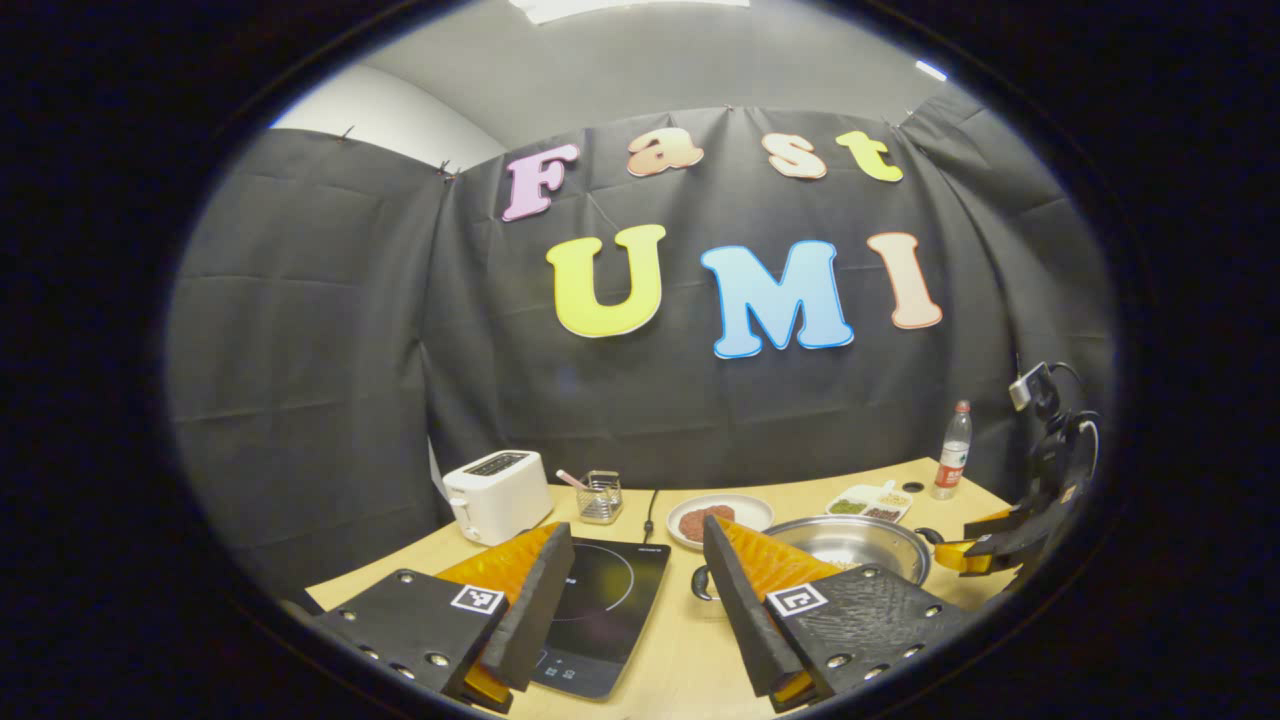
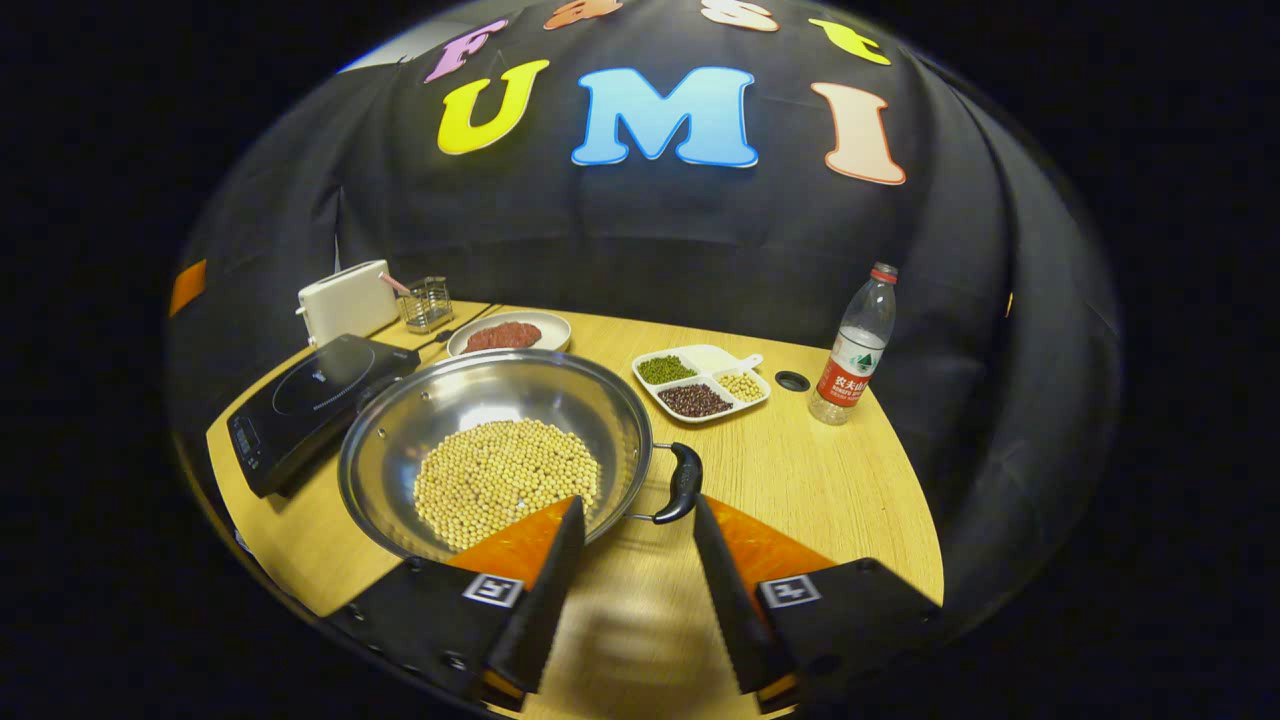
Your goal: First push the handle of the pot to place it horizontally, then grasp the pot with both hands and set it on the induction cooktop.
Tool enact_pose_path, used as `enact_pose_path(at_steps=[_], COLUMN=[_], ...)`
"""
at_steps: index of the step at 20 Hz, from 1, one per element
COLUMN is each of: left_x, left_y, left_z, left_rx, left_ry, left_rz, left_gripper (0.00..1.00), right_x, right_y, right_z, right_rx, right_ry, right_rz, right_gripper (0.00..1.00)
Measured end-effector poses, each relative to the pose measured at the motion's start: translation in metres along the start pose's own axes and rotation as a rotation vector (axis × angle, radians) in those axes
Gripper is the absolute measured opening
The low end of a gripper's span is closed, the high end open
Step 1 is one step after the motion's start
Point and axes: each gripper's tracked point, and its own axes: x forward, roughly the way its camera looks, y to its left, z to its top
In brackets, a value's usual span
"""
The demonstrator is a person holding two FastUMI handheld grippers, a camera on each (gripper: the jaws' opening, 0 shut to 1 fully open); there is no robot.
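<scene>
Both grippers, left (image 1: 635, 585) and right (image 2: 628, 560), are hovering with jaws apart; pot (image 2: 495, 450) is sitting on bench (image 2: 830, 480) beside cooktop (image 2: 305, 405).

We see a shiny polished-metal pot (image 2: 490, 440) with a glossy black plastic handle (image 2: 684, 484), on a pale wood-grain table (image 2: 800, 480), smooth and slightly sheened. Induction cooktop (image 2: 310, 405) has a glossy black glass-like top. Right gripper (image 2: 628, 560) fingers (image 2: 545, 575) look matt black and ridged, with orange plastic behind. Clear plastic bottle (image 2: 855, 350), glossy white plate (image 2: 510, 332), matt white toaster (image 1: 497, 493), wire-mesh metal holder (image 1: 600, 497).
</scene>
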Motion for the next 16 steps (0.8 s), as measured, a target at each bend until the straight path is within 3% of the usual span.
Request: enact_pose_path(at_steps=[2, 8, 16], left_x=[0.015, 0.062, 0.116], left_y=[-0.003, -0.02, -0.058], left_z=[-0.005, -0.026, -0.066], left_rx=[-0.008, -0.01, -0.015], left_ry=[0.012, 0.058, 0.136], left_rz=[-0.027, -0.103, -0.228], left_gripper=[0.77, 0.77, 0.77], right_x=[-0.007, -0.003, 0.025], right_y=[0.0, 0.001, -0.01], right_z=[0.012, 0.032, 0.03], right_rx=[0.026, 0.076, 0.139], right_ry=[-0.039, -0.082, -0.043], right_rz=[-0.019, -0.047, -0.081], right_gripper=[0.99, 1.0, 0.99])
